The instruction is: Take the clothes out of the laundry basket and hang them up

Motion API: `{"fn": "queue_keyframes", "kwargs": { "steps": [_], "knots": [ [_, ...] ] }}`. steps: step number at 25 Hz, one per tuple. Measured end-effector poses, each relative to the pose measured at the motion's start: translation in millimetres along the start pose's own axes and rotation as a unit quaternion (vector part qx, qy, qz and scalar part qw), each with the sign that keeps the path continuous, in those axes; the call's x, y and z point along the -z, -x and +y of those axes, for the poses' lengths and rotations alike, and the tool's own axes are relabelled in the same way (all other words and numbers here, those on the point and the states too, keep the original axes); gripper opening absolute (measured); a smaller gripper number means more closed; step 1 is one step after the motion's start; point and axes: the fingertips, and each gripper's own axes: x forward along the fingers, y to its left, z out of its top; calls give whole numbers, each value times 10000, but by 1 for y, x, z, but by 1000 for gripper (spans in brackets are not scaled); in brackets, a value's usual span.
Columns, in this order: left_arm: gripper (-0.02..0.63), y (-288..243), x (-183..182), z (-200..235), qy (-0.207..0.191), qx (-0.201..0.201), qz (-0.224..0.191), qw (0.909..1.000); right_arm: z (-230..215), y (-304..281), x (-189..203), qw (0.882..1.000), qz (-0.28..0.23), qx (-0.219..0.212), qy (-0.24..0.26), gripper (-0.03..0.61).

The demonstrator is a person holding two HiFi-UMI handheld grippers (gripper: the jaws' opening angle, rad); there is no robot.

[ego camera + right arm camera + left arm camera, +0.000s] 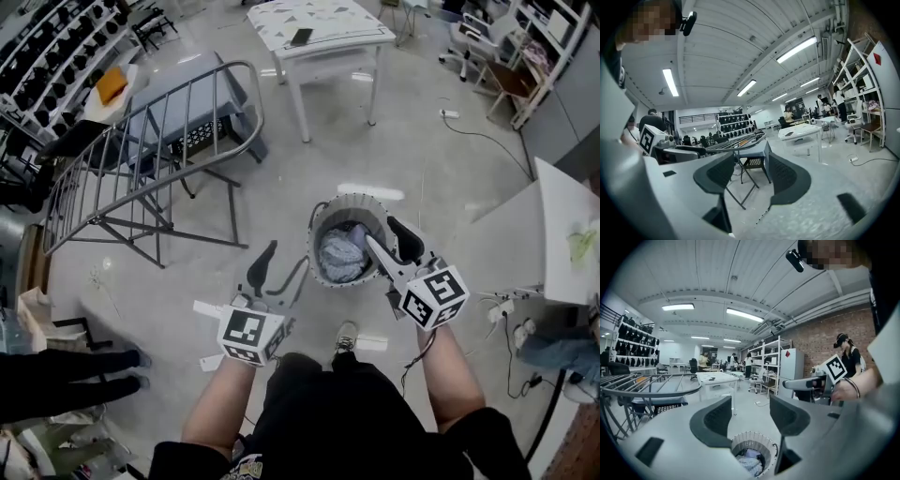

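My right gripper (387,240), jaws apart and empty, hangs over the basket's (330,212) right rim, nearest the clothes (341,255) (left gripper (279,272), likewise spread and empty, just left).

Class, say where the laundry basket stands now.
In the head view the laundry basket stands on the floor at centre, partly behind the right gripper, with the drying rack to its left.
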Motion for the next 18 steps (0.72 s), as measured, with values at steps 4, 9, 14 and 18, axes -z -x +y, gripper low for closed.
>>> {"fn": "queue_keyframes", "kwargs": {
  "steps": [4, 9, 14, 18],
  "knots": [
    [232, -24, -7, 3, -43, 146, -21, 9999, -16, -8, -1, 9999, -3, 126, -60, 241],
    [232, -50, -10, 18, -89, 504, -62, 9987, -25, -24, -4, 9991, -13, 410, -74, 242],
    [232, -74, -9, 39, -172, 1124, 3, 9935, -28, -50, -6, 9959, -32, 897, -110, 244],
    [232, -88, -8, 63, -229, 1616, 30, 9866, -24, -70, -9, 9912, -94, 1312, -165, 244]
  ]
}}
